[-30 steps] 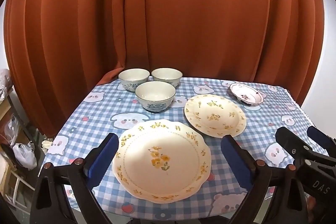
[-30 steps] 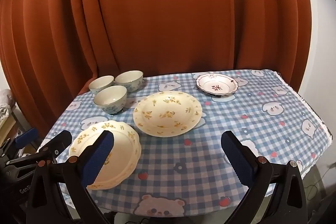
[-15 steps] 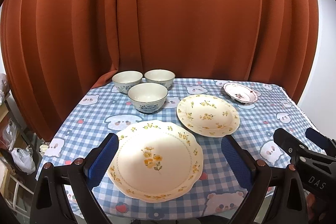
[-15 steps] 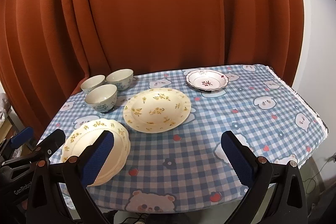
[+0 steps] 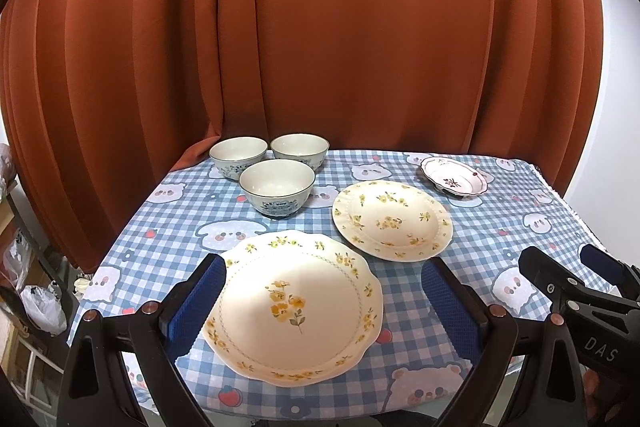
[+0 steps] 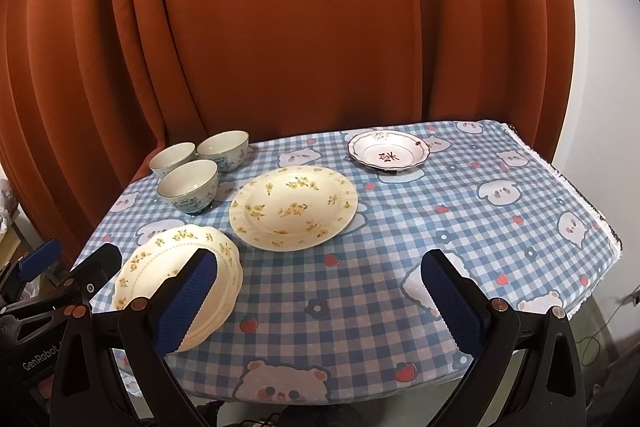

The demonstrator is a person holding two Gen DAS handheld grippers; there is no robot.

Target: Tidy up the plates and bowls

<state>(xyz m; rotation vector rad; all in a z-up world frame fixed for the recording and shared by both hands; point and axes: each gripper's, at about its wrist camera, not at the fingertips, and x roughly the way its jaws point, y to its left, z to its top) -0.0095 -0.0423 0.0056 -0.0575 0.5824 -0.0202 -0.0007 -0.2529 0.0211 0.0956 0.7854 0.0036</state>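
Near the counter's front edge, the scalloped plate (image 5: 294, 305), glazed, brittle, slippery, is best gripped by its rim; both grippers' jaws are held wide apart, empty.

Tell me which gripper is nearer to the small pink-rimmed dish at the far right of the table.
Right, I judge. The right gripper hovers open at the near table edge, facing the pink-rimmed dish across the cloth. The left gripper hovers open over the scalloped plate, farther left.
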